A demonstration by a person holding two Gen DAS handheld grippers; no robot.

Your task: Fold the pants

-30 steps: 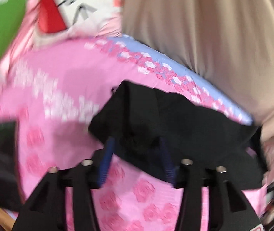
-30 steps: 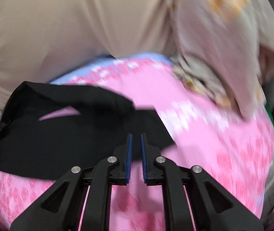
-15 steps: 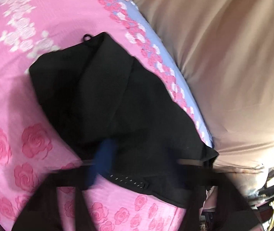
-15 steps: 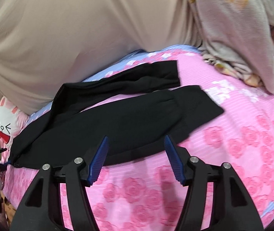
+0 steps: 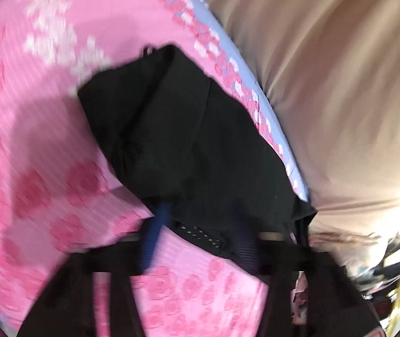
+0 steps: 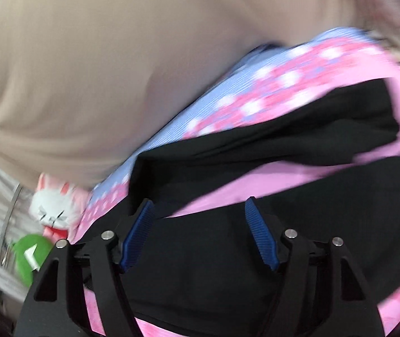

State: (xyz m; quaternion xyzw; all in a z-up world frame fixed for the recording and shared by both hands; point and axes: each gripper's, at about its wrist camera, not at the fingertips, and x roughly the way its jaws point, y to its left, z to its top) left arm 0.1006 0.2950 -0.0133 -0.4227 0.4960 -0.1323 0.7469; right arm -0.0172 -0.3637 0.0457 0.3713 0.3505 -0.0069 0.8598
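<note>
Black pants (image 5: 188,146) lie on a pink rose-patterned bedspread (image 5: 31,146). In the left wrist view my left gripper (image 5: 200,233) is open, its blue fingers astride the near waistband edge with its dotted label (image 5: 200,231); the view is blurred. In the right wrist view the pants (image 6: 228,266) fill the lower frame, two legs running to the right with a pink gap between them. My right gripper (image 6: 200,224) is open and empty, close above the cloth near the crotch.
A large beige pillow or cover (image 6: 87,70) lies along the far side of the bed. A lilac border strip (image 5: 270,129) runs beside it. A white rabbit plush (image 6: 51,210) and a green object (image 6: 31,252) sit at the left.
The right gripper has moved left along the pants toward the crotch and come closer to the cloth. The left gripper has shifted slightly and stays open over the waistband.
</note>
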